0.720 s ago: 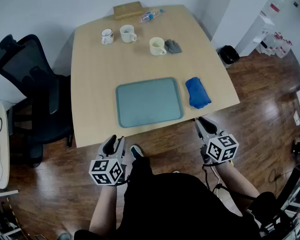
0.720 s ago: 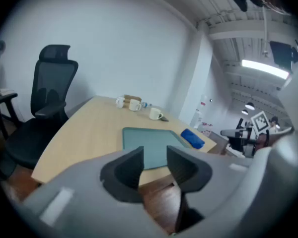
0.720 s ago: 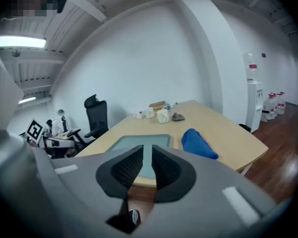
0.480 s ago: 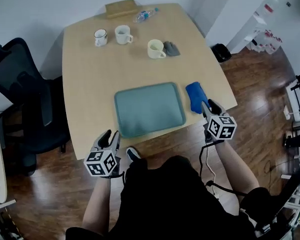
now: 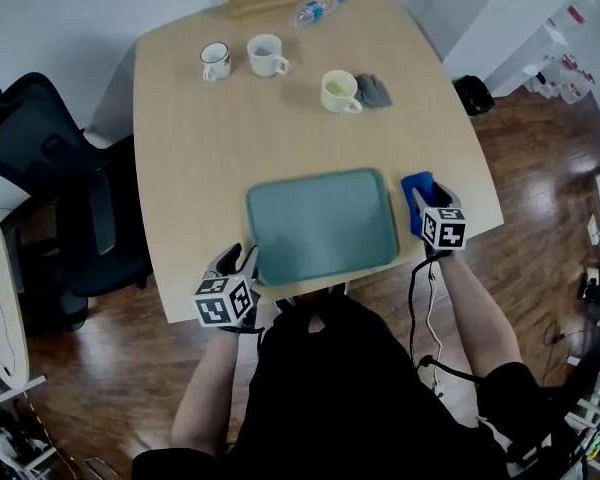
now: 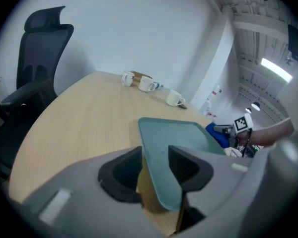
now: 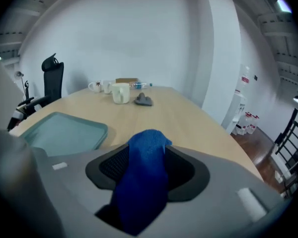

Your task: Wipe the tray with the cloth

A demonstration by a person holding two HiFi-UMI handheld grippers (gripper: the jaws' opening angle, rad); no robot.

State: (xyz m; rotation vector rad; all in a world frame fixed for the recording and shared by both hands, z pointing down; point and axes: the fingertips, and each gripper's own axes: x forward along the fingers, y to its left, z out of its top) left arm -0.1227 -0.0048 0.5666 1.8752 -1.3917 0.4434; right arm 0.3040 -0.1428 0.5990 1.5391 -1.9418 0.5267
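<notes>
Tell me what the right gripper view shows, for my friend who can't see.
A blue cloth lies between the right gripper's open jaws, not squeezed. To its left a teal tray sits on the wooden table; mugs and a black chair stand farther off.

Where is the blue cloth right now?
In the head view, the blue cloth lies on the table right of the tray, between the right tool's open jaws.
</notes>
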